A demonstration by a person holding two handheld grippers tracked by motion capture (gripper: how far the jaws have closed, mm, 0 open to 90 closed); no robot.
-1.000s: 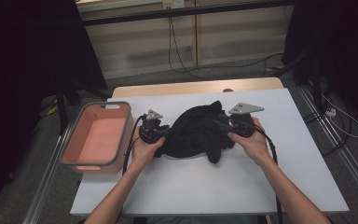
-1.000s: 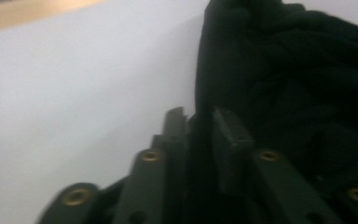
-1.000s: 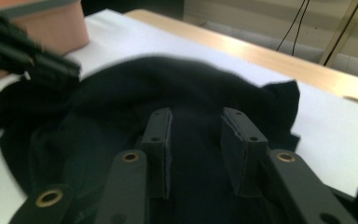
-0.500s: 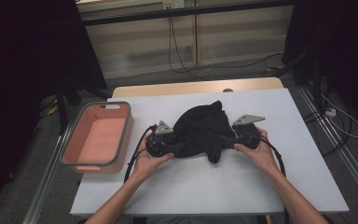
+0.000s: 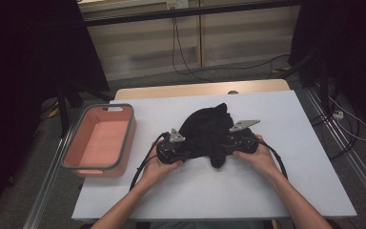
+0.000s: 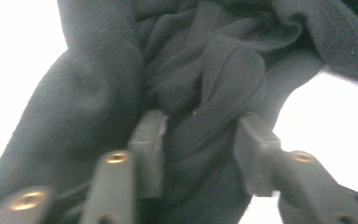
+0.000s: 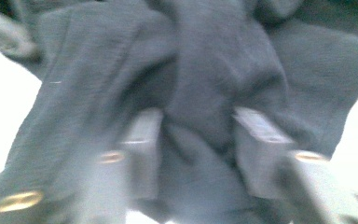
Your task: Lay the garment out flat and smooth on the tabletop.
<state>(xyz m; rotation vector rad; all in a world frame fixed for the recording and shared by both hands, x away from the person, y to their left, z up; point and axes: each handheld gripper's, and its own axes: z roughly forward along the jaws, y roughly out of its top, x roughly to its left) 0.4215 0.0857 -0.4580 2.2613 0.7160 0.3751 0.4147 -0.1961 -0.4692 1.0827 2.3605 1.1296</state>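
Black cloth (image 5: 208, 133) lies bunched in a heap near the middle of the white table (image 5: 314, 181). Soft knit, matte, thick folds; one point sticks up at the far side, a short tail hangs toward the near edge.

Left gripper (image 5: 183, 151) sits at the heap's left flank, held in the left hand (image 5: 158, 167). Right gripper (image 5: 228, 143) at the right flank, in the right hand (image 5: 259, 158). Both point inward at the cloth, facing each other across it. Each carries a grey three-cornered plate on top; black cables loop back toward the person.

Left gripper view: a rolled fold of the cloth (image 6: 205, 93) with a stitched hem ridge lies between the two black jaws. Fabric fills the gap, both pads against it. Jaws have just been closing, now pinching the fold. Weave is fine, slightly fuzzy.

Right gripper view, blurred: a thick vertical ridge of the cloth (image 7: 214, 84) runs down between the jaws, pads pressed to either side. Jaws have just been closing on it. Surface reads greyer here, felted.

Pink bin (image 5: 74, 157) stands at the table's left edge, well apart from the cloth. Rectangular, rounded corners, grey rim, smooth plastic walls.

Beyond the table: pale wood strip (image 5: 200, 88) along the far edge, dark cables on the floor.
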